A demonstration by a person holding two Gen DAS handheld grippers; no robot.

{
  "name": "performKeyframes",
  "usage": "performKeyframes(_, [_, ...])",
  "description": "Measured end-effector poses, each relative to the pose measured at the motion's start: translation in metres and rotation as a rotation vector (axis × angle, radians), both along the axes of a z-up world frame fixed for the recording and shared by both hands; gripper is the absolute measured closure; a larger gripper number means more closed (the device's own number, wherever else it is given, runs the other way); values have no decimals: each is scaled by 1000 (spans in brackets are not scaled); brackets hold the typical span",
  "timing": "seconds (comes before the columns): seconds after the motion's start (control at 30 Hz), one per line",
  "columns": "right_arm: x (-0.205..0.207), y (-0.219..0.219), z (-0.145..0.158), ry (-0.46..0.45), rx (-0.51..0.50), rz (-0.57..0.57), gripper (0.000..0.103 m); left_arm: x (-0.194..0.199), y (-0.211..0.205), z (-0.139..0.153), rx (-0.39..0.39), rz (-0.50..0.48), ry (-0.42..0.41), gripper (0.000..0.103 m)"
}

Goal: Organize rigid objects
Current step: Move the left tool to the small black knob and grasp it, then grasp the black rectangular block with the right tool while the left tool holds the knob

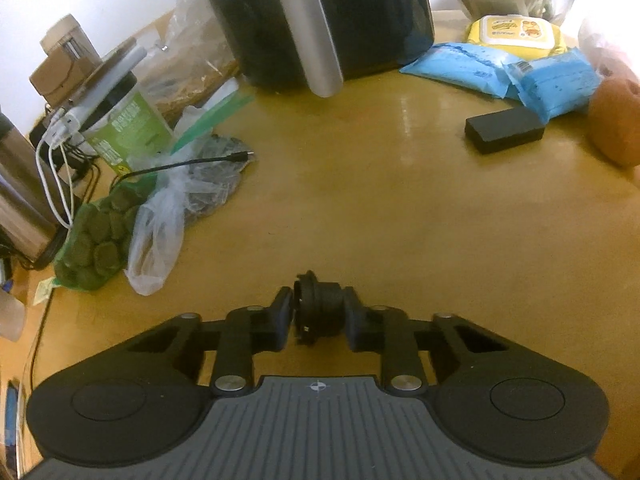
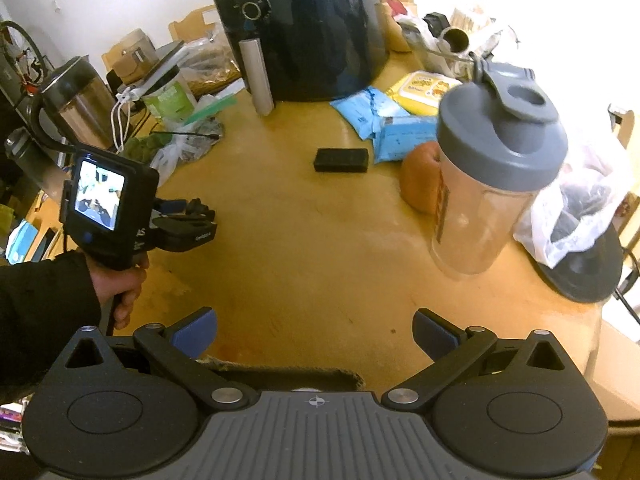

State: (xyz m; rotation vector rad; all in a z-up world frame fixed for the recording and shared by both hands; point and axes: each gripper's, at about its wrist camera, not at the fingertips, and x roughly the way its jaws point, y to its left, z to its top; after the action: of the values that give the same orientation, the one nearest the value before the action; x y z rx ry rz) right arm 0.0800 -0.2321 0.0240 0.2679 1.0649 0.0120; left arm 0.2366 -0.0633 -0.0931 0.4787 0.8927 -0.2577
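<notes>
left gripper (image 1: 319,312) pinching small black round plastic fitting (image 1: 318,310), lower centre | light, stiff, ribbed; hold barrel sides | right gripper (image 2: 315,334) spread, empty

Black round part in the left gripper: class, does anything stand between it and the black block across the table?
Nothing visible: between the black round part in the left gripper and the black block lies only bare table.

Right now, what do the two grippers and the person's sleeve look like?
Left gripper: black linkage arms, silver pivot pins, grey ribbed body with a small crosshair mark. Right gripper: same build, with blue pads. The sleeve is black.
</notes>
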Motion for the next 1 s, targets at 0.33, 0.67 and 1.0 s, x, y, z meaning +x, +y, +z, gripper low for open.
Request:
performKeyframes(0.33, [4, 0, -3, -4, -3, -2, 0, -8, 13, 17, -52, 7, 48, 81])
performKeyframes(0.67, [23, 4, -7, -19, -73, 29, 0, -37, 31, 64, -179, 41, 52, 81])
performKeyframes(1.0, [57, 23, -9, -64, -141, 106, 0, -67, 50, 97, -269, 76, 68, 81])
